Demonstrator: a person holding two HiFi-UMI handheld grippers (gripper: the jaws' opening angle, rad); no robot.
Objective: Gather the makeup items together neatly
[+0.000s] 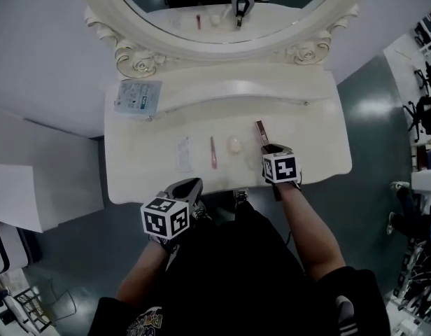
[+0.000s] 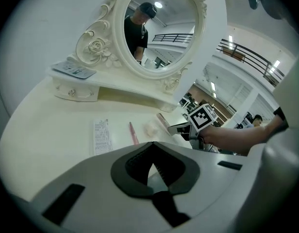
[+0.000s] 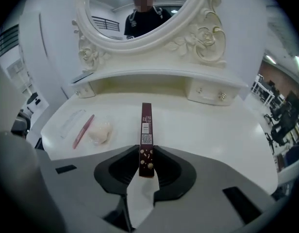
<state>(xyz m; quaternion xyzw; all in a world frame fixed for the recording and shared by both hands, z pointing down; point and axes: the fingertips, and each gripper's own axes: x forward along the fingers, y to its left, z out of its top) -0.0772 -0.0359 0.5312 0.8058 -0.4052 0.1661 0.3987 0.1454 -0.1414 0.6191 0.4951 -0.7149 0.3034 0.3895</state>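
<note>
Gripping the near end of the dark red box (image 3: 146,125) with the right tool (image 3: 146,155), clamped on its two thin sides. Pointing the rest of the box out over the tabletop (image 3: 207,125), toward the mirror (image 3: 140,13). Holding the left tool (image 2: 152,153) clenched on nothing, out past the front edge of the tabletop.

Looking left of the box: first a pale puff (image 3: 100,130), then a pink stick (image 3: 83,130), then a clear flat packet (image 3: 72,123). All three close in a row, with the box set apart from them, so not yet gathered.

Could go wrong in a few ways:
- Could swing or twist the box, gripped at one end only and so long and thin.
- Could bump the puff and push it away by sliding in too fast.
- Could roll the pink stick toward the edge with one knock.
- Could leave the box crooked beside the row, which is not neat.

Hard to tell some things. Cannot say if the far end of the box rests on the tabletop or hangs just above it. Cannot read the small print on the box or on the packet. Cannot say what the puff is made of. Not sure about the blue and white packet (image 1: 138,96) up on the shelf (image 1: 222,93), makeup or not.
</note>
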